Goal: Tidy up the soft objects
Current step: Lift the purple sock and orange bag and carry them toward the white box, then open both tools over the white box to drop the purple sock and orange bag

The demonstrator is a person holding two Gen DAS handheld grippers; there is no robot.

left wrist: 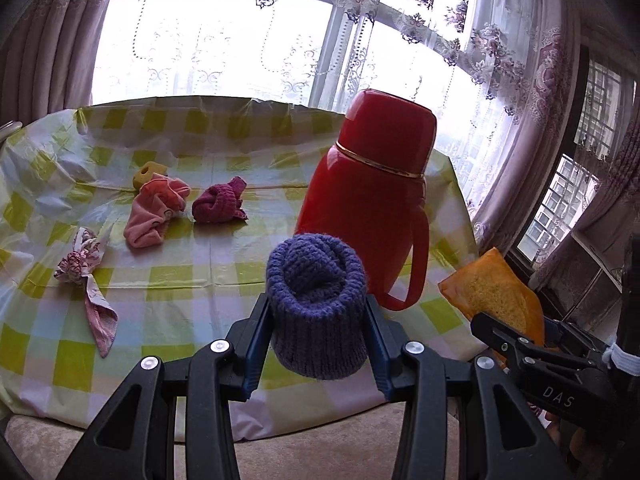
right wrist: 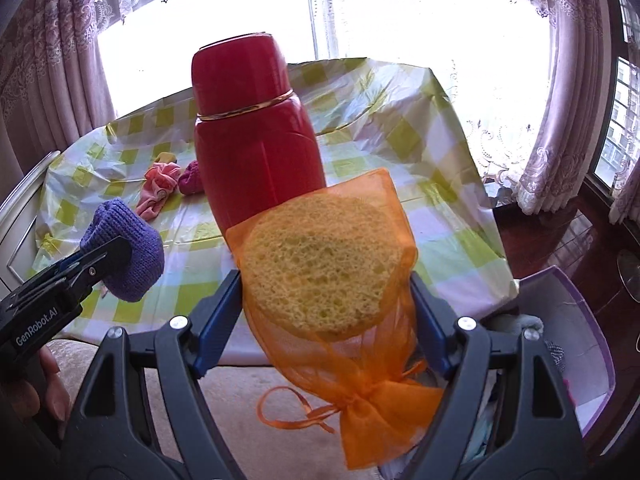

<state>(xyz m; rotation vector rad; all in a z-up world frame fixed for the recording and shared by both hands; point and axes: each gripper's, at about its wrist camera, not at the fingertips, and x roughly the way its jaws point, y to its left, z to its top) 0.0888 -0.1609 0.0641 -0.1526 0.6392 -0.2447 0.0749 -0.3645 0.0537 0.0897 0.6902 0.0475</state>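
Lettering shows on each gripper body: "GenRobot.AI" in white on the left gripper (right wrist: pixel 110 258) as the right wrist view catches it, and "DAS" on the right gripper (left wrist: pixel 494 330) at the edge of the left wrist view; no other writing can be read.

Farthest left on the bench (left wrist: pixel 192 280), with its green-and-white checked cover, lies a floral cloth knot (left wrist: pixel 86 268), its loose tail trailing toward the near edge; next to the right a pink cloth bundle (left wrist: pixel 154 212) lies with a small yellow piece (left wrist: pixel 149 173) just behind it; a magenta knitted roll (left wrist: pixel 219 204) sits just beside the pink one, apart from it.

Centre, the left gripper (left wrist: pixel 318 312) is clamped on a purple knitted roll (left wrist: pixel 318 300), held off the bench; its long axis runs along the fingers and its open, rolled end faces away from the camera and upward.

Behind it a red thermos flask (left wrist: pixel 368 196) stands upright, handle to the right.

Right, the right gripper (right wrist: pixel 326 280) grips a round yellow sponge (right wrist: pixel 320 264) inside an orange mesh bag (right wrist: pixel 376 412); the flat face tilts up toward the camera, the tied neck with ribbon pointing back and down; a purple-rimmed bin (right wrist: pixel 580 320) sits below to the right.
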